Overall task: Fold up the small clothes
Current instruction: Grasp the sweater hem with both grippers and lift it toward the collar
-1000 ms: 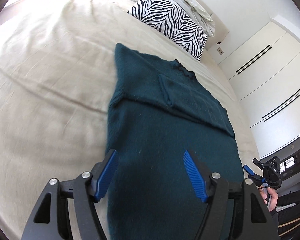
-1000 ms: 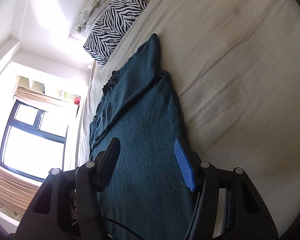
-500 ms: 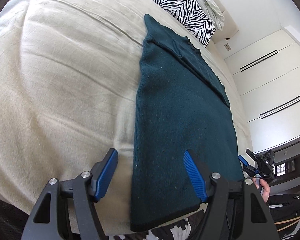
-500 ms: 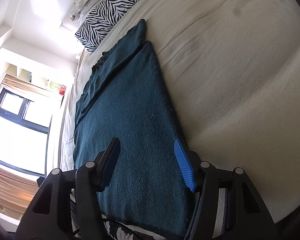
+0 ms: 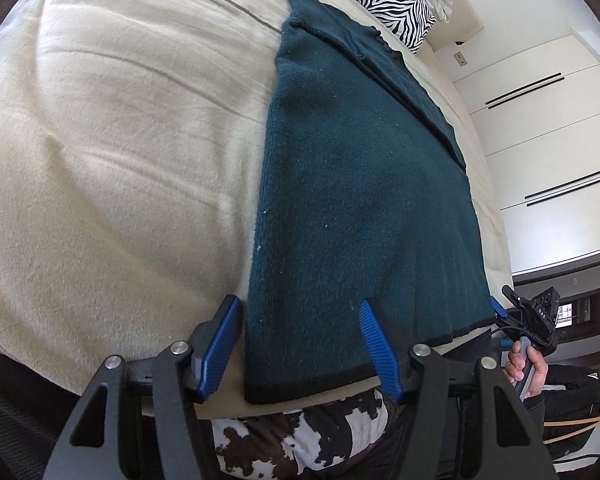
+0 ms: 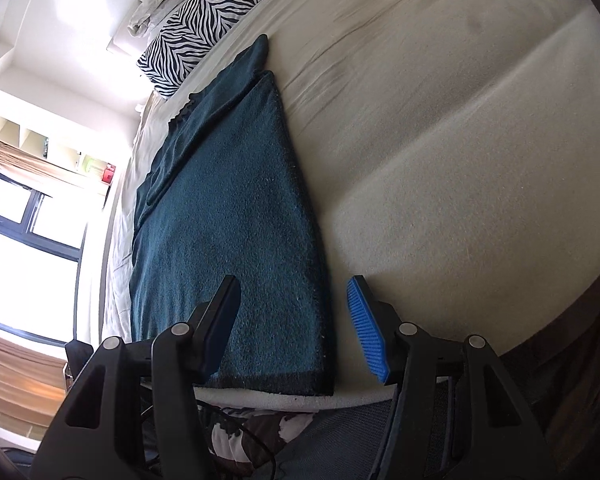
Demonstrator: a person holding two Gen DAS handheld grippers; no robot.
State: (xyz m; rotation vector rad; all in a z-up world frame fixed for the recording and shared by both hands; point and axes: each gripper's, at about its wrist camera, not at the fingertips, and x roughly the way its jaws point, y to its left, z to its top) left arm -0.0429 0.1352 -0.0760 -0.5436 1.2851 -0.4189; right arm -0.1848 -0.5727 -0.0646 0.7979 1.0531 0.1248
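Blue ribbed pads line the left hand-held gripper [image 5: 300,344], whose jaws are closing yet spread apart over the near left corner of the dark teal knitted garment [image 5: 360,200], the left pad just beside its side edge and the right pad above the knit; the pads do not press on it. The right hand-held gripper [image 6: 292,320] is likewise spread, straddling the near right corner, one finger over the knit and the blue pad over bare bedding, nothing pinched. The garment lies flat on the cream bed [image 5: 120,140], stretched lengthwise away from the cameras, its near hem a darker ribbed band close to the bed's near edge. Its sides look folded inward, giving a long narrow panel with straight edges, and a point of cloth sticks out at the far end. A zebra-print pillow [image 6: 200,20] sits beyond it. In the left view a person's hand [image 5: 528,368] holds the other gripper's handle.
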